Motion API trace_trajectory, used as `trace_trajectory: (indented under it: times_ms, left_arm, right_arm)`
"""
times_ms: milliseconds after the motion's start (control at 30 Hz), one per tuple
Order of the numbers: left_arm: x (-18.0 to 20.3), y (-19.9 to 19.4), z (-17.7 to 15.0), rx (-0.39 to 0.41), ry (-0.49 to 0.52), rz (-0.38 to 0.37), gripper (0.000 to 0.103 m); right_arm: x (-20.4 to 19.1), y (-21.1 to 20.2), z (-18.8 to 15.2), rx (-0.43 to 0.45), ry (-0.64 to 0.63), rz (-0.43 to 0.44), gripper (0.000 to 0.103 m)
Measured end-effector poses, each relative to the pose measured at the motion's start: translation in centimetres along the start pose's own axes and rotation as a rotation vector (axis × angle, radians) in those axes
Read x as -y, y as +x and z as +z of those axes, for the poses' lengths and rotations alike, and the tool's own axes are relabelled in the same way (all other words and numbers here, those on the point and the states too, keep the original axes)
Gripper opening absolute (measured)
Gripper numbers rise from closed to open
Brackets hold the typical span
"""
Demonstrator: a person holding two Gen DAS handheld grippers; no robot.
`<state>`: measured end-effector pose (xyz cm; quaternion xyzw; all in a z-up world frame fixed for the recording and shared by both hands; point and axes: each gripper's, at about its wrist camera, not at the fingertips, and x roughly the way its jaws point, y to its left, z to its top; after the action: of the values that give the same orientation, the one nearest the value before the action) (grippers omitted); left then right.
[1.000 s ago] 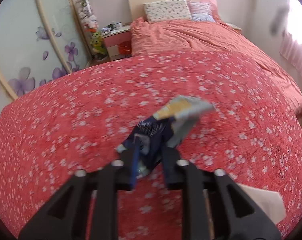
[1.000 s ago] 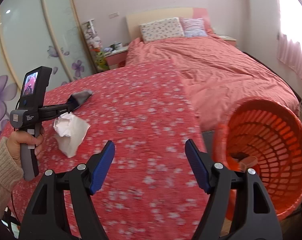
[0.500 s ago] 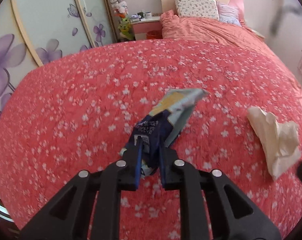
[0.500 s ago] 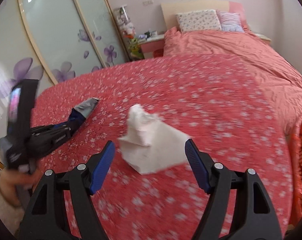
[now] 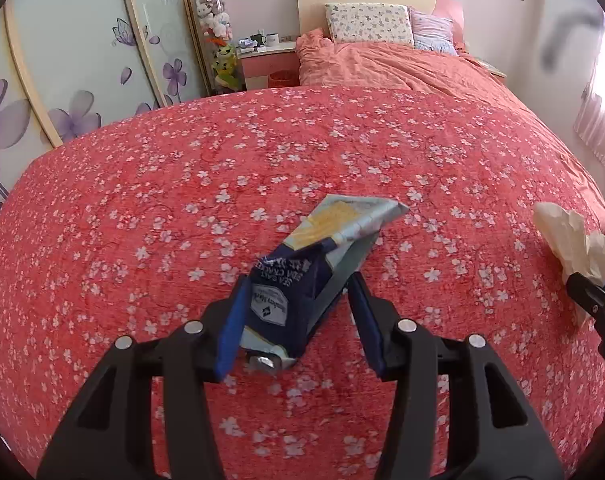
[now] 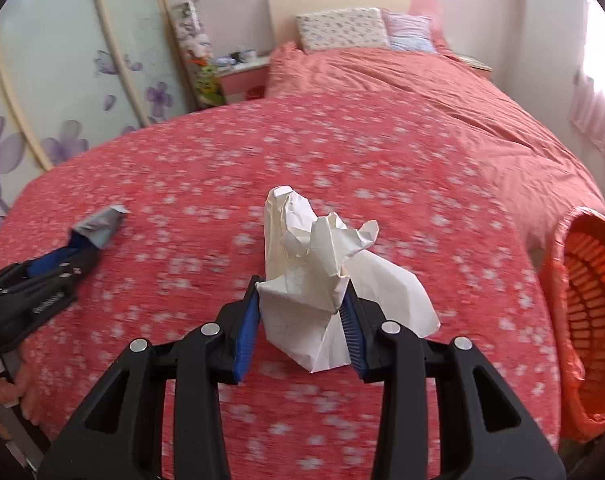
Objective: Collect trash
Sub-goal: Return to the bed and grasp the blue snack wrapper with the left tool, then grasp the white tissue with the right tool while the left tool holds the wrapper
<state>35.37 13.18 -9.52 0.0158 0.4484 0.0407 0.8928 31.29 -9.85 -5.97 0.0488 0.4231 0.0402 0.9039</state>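
Lying on the bed's [image 5: 142, 208] red flowered quilt, a crinkled blue foil wrapper [image 5: 302, 288] is sitting between the left hand-held gripper's [image 5: 298, 320] parted fingers, the right one clear of it. The right hand-held gripper [image 6: 300, 322] is pinching a crumpled white paper [image 6: 314, 276]. An orange slatted plastic basket [image 6: 582, 320] is standing right of the bed.

blue snack wrapper [image 5: 302, 280]: crumpled, on bedspread | white paper [image 6: 322, 280]: crumpled | orange basket [image 6: 582, 320]: tipped
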Motion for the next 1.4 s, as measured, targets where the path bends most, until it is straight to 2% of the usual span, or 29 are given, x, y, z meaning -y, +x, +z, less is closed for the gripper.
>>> trace_trajectory:
  times_ms: [167,267,500,700,1067,1167,1400]
  left_arm:
    - [1.3,-0.5,-0.4,-0.002,0.019,-0.063,0.046]
    - [1.4,-0.8,-0.6,0.022,0.032,-0.03,0.046]
    - [0.3,0.5,-0.4,-0.001,0.003,-0.005,0.046]
    - [0.7,0.6,-1.5,0.028,0.012,0.012,0.046]
    - [0.4,0.4,-1.9,0.024,-0.008,0.007,0.049]
    - [-0.4,0.6,-1.8,0.014,-0.042,-0.005,0.056]
    - [-0.5,0.4,-1.9,0.013,-0.052,-0.011,0.056]
  right_arm:
    - [0.6,0.7,-1.0,-0.02,-0.004,-0.028,0.039]
    - [0.1,0.9,-0.8,-0.02,-0.011,-0.033,0.039]
    - [-0.1,0.9,-1.0,-0.011,-0.038,-0.036,0.04]
    - [-0.3,0.9,-1.1,-0.014,-0.05,-0.048,0.041]
    - [-0.5,0.9,-0.9,-0.015,-0.049,-0.043,0.042]
    - [-0.4,0.8,-0.9,-0.013,-0.038,-0.024,0.043]
    - [-0.3,0.9,-1.1,-0.015,-0.047,-0.018,0.048]
